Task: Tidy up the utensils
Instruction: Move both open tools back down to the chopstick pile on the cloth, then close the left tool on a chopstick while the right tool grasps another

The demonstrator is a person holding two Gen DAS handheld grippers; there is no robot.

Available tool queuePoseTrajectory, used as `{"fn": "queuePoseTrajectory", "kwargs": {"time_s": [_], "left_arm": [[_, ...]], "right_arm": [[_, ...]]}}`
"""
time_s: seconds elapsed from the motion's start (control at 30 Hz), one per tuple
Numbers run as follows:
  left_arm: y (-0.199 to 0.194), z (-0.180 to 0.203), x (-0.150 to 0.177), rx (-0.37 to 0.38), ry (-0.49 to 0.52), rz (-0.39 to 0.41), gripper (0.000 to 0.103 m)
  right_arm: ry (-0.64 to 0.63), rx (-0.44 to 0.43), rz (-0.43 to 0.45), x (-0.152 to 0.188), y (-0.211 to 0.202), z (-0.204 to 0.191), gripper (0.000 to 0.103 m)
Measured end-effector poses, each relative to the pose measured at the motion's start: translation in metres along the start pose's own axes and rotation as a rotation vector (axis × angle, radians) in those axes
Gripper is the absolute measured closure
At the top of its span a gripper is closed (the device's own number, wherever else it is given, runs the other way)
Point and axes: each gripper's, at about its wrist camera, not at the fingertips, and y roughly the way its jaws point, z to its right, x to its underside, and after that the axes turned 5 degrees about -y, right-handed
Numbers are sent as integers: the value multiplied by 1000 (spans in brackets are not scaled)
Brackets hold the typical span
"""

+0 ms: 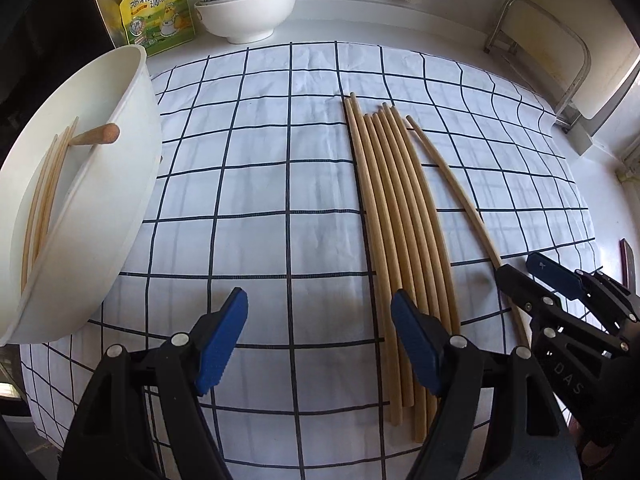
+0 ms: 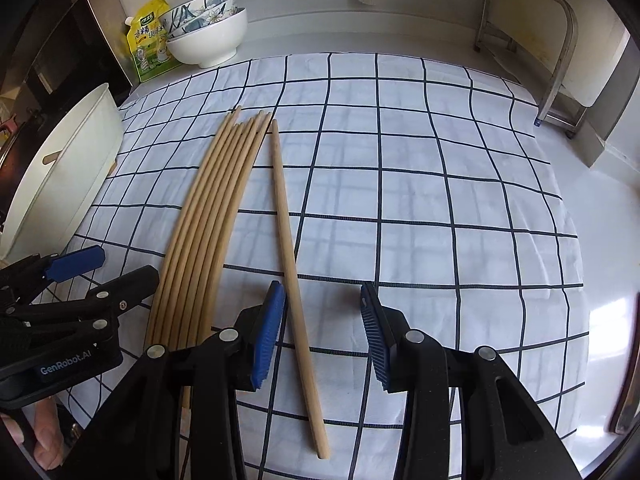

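Chopsticks (image 1: 400, 248) lie on the cloth (image 1: 260, 200); left hand-held gripper (image 1: 320, 336) and right hand-held gripper (image 2: 324, 332) both released, empty.

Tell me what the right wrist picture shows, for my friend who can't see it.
The right tongs hang open over one loose chopstick on a checked cloth, their left pad close beside it. A bundle of chopsticks lies to its left, with the left tongs and a white holder beyond, and stacked bowls at the back.
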Motion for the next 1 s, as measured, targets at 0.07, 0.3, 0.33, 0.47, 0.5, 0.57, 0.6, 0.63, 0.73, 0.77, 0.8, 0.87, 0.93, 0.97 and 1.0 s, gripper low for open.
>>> {"fn": "queuePoseTrajectory", "kwargs": {"time_s": [0.07,0.3,0.33,0.47,0.5,0.57,0.6,0.63,0.73,0.77,0.8,0.87,0.93,0.97,1.0], "left_arm": [[2,1,2,-7,12,2,29],[6,4,0,-17,-2,-1,27],[7,4,-2,-20,-5,-5,27],[13,4,-6,-30,-21,-13,27],[14,4,-8,-31,-25,-12,27],[15,5,-11,-30,-27,-12,30],[15,6,-13,-30,-25,-9,33],[15,8,-15,-27,-17,-4,41],[13,14,-20,-9,8,3,65],[13,15,-21,-2,17,2,77],[13,17,-21,6,26,0,83],[13,19,-21,20,30,-9,96],[13,17,-22,32,24,-15,96],[12,15,-22,39,18,-18,96],[10,14,-21,44,12,-19,96]], "right_arm": [[-1,-4,2,0,1,-1,64],[-13,-5,9,-2,2,-3,64],[-19,-2,10,-3,3,-3,64],[-43,5,10,-8,7,-6,64],[-51,11,11,-9,8,-7,64],[-77,26,14,-12,12,-11,64],[-91,35,15,-13,13,-14,65],[-104,43,15,-14,14,-16,65],[-135,39,24,-17,16,-23,87],[-145,41,24,-17,16,-25,96],[-149,36,23,-18,16,-26,96],[-145,30,25,-18,17,-26,97],[-135,24,26,-18,16,-26,97],[-124,14,26,-18,15,-24,97],[-112,5,28,-17,14,-23,97]]}}
